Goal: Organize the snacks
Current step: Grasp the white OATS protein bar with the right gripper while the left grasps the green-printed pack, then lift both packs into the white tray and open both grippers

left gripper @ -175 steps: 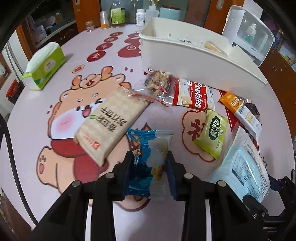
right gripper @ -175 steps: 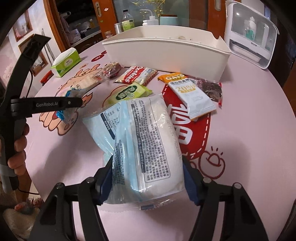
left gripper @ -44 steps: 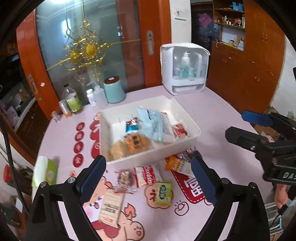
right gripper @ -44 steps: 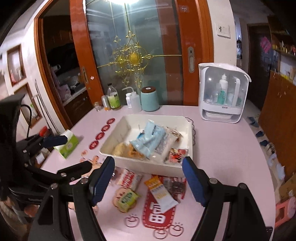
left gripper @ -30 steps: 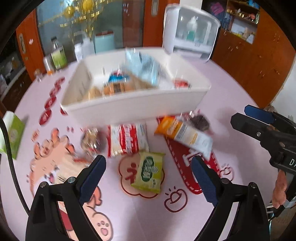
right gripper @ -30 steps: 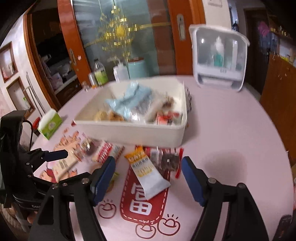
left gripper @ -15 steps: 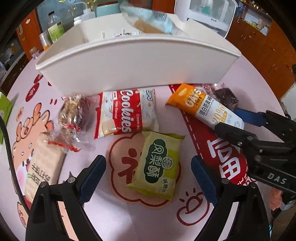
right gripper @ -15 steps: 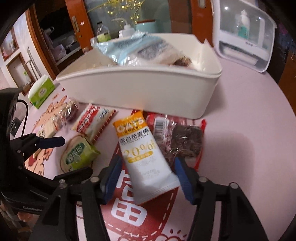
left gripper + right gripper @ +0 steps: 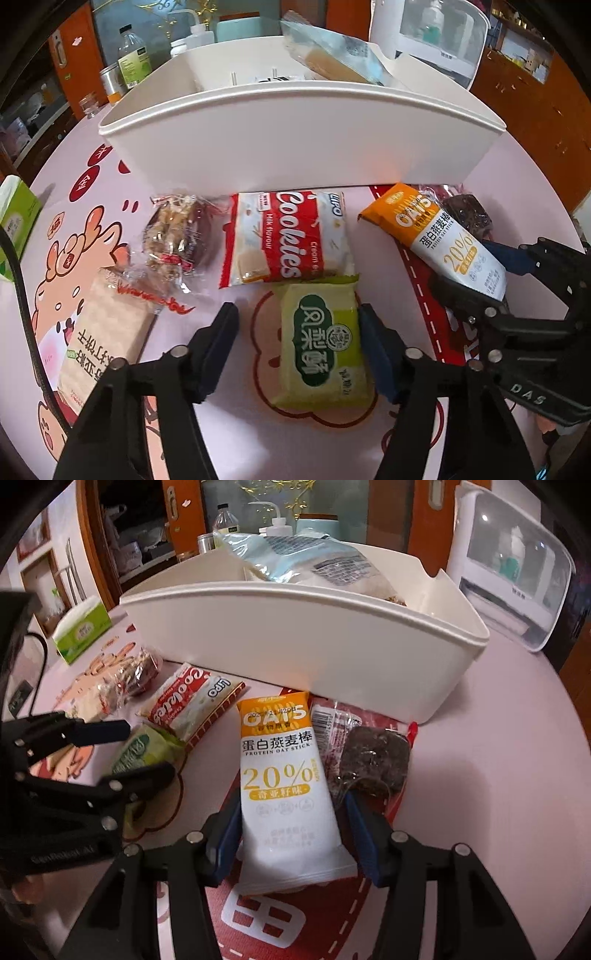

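Observation:
My left gripper is open with its jaws on either side of a green snack pack that lies flat on the table; its right pad touches the pack's edge. My right gripper is closing around an orange-and-white oat bar, pads at both its edges. The white bin stands behind, holding a blue bag and other snacks. A red cookies pack, a clear nut snack and a beige cracker pack lie on the table.
A dark brownie in clear wrap lies right of the oat bar. A green tissue box stands at the far left. Bottles and a white dispenser cabinet stand behind the bin.
Both grippers came down from high above the table to the snacks in front of the bin. The left jaws narrowed around the green pack; the right jaws closed in on the oat bar.

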